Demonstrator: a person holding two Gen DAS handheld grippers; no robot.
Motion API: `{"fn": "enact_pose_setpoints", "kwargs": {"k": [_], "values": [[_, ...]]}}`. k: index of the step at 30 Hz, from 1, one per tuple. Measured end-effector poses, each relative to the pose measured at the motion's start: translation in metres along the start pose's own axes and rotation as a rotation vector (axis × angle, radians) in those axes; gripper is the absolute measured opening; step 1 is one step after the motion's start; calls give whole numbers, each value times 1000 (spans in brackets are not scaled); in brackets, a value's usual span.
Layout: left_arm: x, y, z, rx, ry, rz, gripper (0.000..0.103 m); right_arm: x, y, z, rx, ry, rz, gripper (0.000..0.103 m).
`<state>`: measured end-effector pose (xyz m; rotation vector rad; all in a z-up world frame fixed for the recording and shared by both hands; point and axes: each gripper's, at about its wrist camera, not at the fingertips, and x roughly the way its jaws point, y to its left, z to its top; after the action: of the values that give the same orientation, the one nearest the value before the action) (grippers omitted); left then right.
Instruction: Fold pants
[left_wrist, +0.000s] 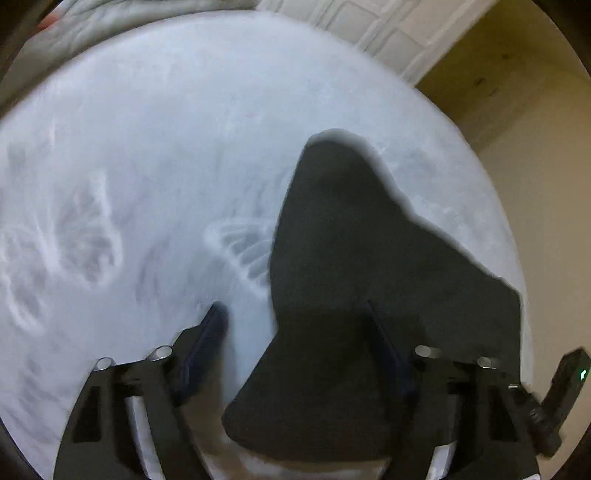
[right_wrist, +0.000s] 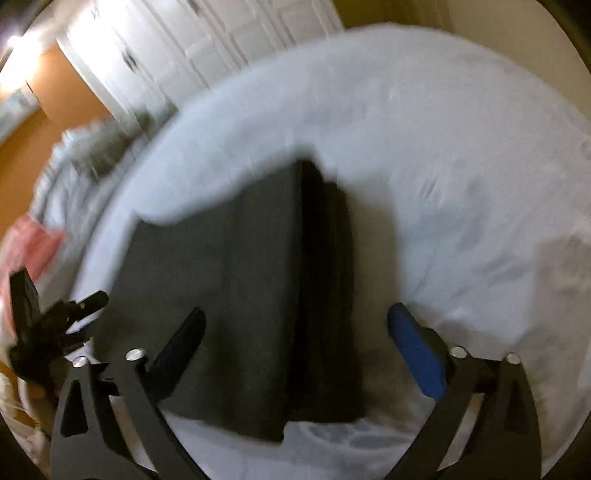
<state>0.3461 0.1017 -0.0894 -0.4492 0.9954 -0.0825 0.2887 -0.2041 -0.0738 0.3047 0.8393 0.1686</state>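
Your left gripper (left_wrist: 295, 306) and right gripper (right_wrist: 295, 314): jaws wide, empty, above dark pants (right_wrist: 236, 280) on bed (left_wrist: 147, 147); white doors (right_wrist: 166, 48), pink cloth (right_wrist: 33, 243) beyond.

Pants (right_wrist: 236, 280) lie flat on the bed (right_wrist: 461, 177), both claws hanging just above their near edge, with panelled doors (right_wrist: 207, 40) beyond the bed's far side.
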Motion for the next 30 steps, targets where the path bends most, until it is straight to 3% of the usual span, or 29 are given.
{"fn": "enact_pose_setpoints", "kwargs": {"k": [1, 2, 3, 5, 7, 9, 10, 11, 12, 13, 14, 16, 18, 19, 22, 24, 25, 27, 30], "values": [[-3, -7, 0, 51, 9, -54, 17, -4, 7, 1, -21, 14, 44, 42], [-7, -13, 1, 66, 39, -73, 17, -15, 10, 3, -2, 10, 67, 31], [-16, -15, 2, 60, 25, -75, 16, -30, 12, 8, 16, -5, 100, 30], [-42, -19, 4, 61, 15, -169, 15, -66, 11, 9, 10, -44, 179, 29], [-61, -22, -2, 96, 8, -184, 16, -80, 7, 2, -39, -63, 154, 29], [-52, -24, -16, 147, 33, -121, 23, -63, -16, -13, -33, -1, 96, 43], [-36, -23, -23, 172, 82, -57, 24, -48, -27, -17, -12, 52, 36, 61], [-25, -19, -32, 176, 108, -13, 29, -41, -38, -24, 11, 76, 3, 65], [-32, -16, -35, 170, 71, -18, 29, -57, -48, -28, 63, -4, 48, 63], [-48, -17, -37, 172, -1, 9, 29, -70, -45, -24, 70, -37, 2, 65], [-65, -23, -38, 191, -75, 42, 24, -78, -40, -20, 58, -57, -24, 55], [-92, -38, -36, 241, -184, 40, 24, -109, -13, -6, -1, -149, 45, 42], [-104, -61, -31, 294, -242, 39, 25, -111, 12, 6, -35, -143, 106, 27], [-98, -74, -27, 318, -233, 52, 26, -102, 25, 10, -59, -123, 123, 17], [-56, -92, -21, 370, -154, 124, 26, -51, 34, 22, -86, -45, 27, 16], [-35, -87, -22, 385, -135, 170, 26, -18, 16, 29, -58, -21, -65, 8], [-26, -80, -22, 371, -127, 185, 26, -6, 1, 31, -24, -15, -49, 0], [-19, -70, -21, 335, -116, 184, 26, -15, -11, 36, 60, -19, 8, 0], [-20, -65, -16, 328, -120, 192, 26, -49, 15, 32, -20, -100, 68, 5]]}}
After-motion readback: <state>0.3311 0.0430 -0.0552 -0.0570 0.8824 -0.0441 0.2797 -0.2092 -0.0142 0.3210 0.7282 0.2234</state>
